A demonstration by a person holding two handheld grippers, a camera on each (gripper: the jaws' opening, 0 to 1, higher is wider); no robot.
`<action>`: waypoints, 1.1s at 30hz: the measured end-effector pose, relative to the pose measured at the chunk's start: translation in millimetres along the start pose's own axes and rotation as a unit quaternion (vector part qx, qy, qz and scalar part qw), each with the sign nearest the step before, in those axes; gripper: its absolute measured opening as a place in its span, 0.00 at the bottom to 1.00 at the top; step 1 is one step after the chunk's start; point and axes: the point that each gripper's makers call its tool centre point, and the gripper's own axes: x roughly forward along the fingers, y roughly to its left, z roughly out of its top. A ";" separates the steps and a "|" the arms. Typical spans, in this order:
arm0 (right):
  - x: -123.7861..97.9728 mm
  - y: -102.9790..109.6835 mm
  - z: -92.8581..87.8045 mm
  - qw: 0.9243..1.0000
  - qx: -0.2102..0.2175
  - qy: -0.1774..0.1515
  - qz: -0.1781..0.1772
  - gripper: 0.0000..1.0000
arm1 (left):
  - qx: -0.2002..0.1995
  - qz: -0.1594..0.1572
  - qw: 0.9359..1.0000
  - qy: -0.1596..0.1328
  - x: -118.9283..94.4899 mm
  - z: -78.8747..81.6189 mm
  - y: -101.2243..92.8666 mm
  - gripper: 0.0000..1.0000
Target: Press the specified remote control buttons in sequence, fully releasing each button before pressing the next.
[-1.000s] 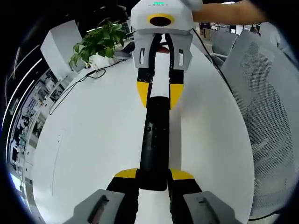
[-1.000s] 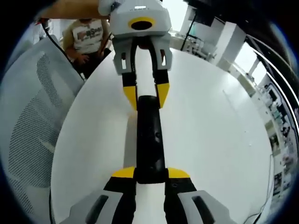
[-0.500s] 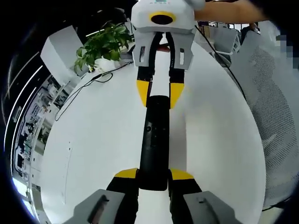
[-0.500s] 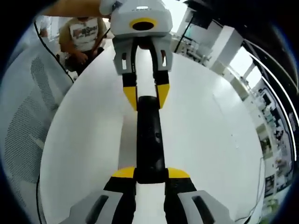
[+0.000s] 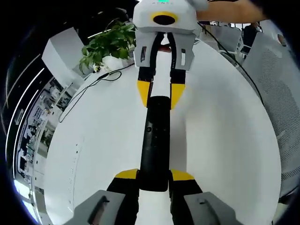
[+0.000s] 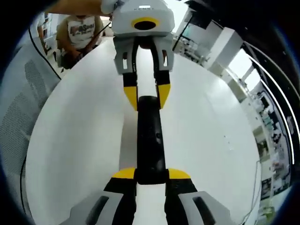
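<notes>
— Where's the remote control [image 5: 154, 140]?
— Held above the white table [image 5: 98, 140], lengthwise between both claws. The left gripper [image 5: 154, 177] clamps its near end.
— And farther out?
— The right gripper [image 5: 159, 91] clamps the far end, facing back. A potted plant [image 5: 108, 44] stands beyond.
</notes>
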 end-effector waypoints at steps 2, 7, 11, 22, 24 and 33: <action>4.2 -6.1 -2.2 1.000 0.000 0.000 0.000 0.19 | -0.001 0.000 1.000 0.000 2.7 -1.6 5.5 0.23; 15.6 -19.3 -9.1 1.000 0.001 -0.001 0.003 0.19 | 0.001 -0.004 1.000 0.006 14.6 -6.9 19.7 0.23; 22.3 -27.3 -13.3 1.000 0.001 0.000 0.006 0.19 | 0.005 -0.008 1.000 0.012 24.3 -12.5 27.0 0.23; 41.3 -46.7 -22.5 1.000 0.013 -0.007 0.006 0.19 | 0.008 -0.018 1.000 0.022 41.0 -24.4 43.2 0.23; 42.4 -48.9 -22.9 1.000 0.013 -0.010 0.004 0.19 | 0.010 -0.018 1.000 0.023 41.7 -25.2 46.0 0.23; 52.6 -56.4 -27.0 0.999 0.024 -0.019 0.010 0.19 | 0.012 -0.029 0.999 0.034 46.7 -29.4 51.0 0.23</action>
